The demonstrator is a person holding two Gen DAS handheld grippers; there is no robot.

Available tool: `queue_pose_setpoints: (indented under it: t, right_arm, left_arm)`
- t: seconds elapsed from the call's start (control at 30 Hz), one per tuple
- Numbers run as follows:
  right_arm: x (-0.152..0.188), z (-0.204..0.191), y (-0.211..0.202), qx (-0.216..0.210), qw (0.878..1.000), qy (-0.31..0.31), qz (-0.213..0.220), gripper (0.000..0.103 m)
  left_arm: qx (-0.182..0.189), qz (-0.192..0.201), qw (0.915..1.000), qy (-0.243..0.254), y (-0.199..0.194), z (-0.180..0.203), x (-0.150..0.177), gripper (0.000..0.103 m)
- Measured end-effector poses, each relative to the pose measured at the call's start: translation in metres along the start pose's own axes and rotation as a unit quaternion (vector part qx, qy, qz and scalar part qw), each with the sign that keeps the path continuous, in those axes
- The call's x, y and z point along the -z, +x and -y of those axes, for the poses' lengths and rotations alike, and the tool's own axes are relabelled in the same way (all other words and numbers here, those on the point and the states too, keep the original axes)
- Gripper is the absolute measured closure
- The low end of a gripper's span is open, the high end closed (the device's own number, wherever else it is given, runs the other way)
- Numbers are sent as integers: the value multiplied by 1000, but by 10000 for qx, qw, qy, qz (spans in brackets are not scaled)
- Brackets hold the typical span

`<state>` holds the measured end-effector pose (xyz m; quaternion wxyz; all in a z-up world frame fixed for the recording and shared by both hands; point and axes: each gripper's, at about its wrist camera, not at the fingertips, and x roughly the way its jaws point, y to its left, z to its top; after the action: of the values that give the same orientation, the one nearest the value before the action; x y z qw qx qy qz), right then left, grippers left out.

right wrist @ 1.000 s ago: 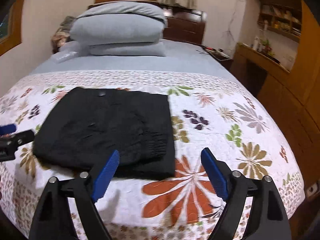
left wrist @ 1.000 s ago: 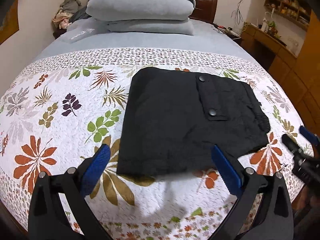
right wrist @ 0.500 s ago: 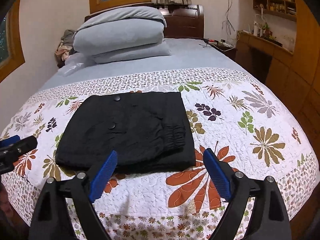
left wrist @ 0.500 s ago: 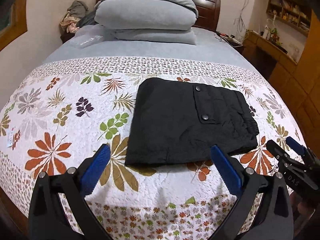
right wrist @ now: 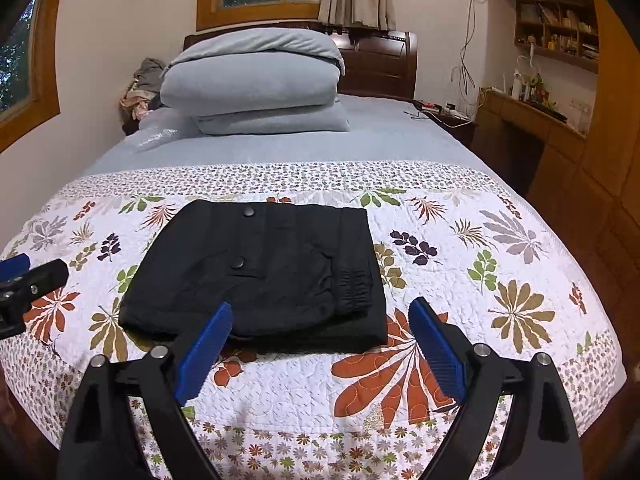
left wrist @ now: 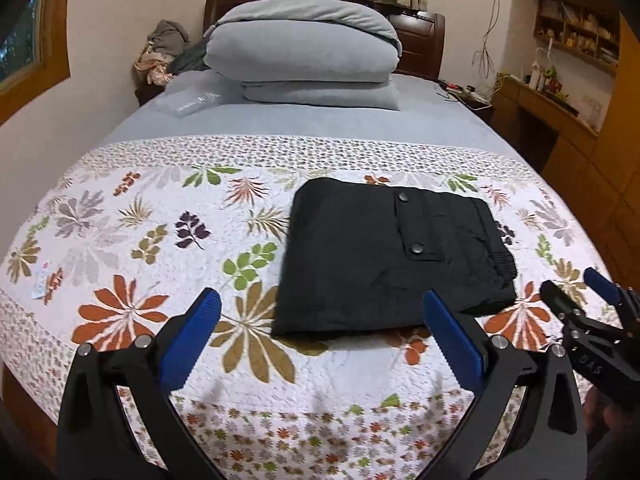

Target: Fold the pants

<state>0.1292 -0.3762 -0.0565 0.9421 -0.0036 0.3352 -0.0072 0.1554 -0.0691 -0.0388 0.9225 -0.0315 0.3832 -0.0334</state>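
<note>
1. Left wrist view: black pants (left wrist: 384, 256) lie folded into a compact rectangle on the floral quilt (left wrist: 120, 240) of the bed (left wrist: 280, 128), toward its near right part; pocket flap with two snap buttons faces up.
2. Left gripper (left wrist: 316, 336) hangs over the near edge of the quilt, jaws wide, holding nothing, clear of the cloth.
3. Right wrist view: right gripper (right wrist: 320, 340) likewise jaws wide, empty, just short of the bundle's near edge; elastic waistband shows at the right side of the pants (right wrist: 260, 272).
4. Judgement: fold looks done or nearly so; the step in hand reads as letting go and checking.
5. To do it well: lift both tools straight off without snagging the top layer; a lower layer sticks out along the near right edge, so a light nudge or press there would square it.
6. Risk: dragging a jaw across the fabric could open the stack.
7. Containers: none on the bed. Wall shelves (right wrist: 560, 36) at right hold small items, too small to name. Stacked grey bedding (left wrist: 304, 52) sits at the headboard, well apart.
</note>
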Motion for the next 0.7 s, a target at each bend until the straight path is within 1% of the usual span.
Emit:
queue_pose_setpoints:
  t: [0.13, 0.23, 0.7]
  right_arm:
    - [0, -3, -1, 40, 10000, -65, 7, 12]
    - [0, -4, -1, 101, 9999, -117, 31, 11]
    - [1, 0, 2, 130, 9999, -40, -3, 11]
  left_arm:
    - [2, -70, 10000, 10, 3, 0, 1, 3]
    - [-85, -72, 9999, 64, 3, 1, 3, 3]
    - [-36, -25, 9998, 174, 2, 7, 2, 3]
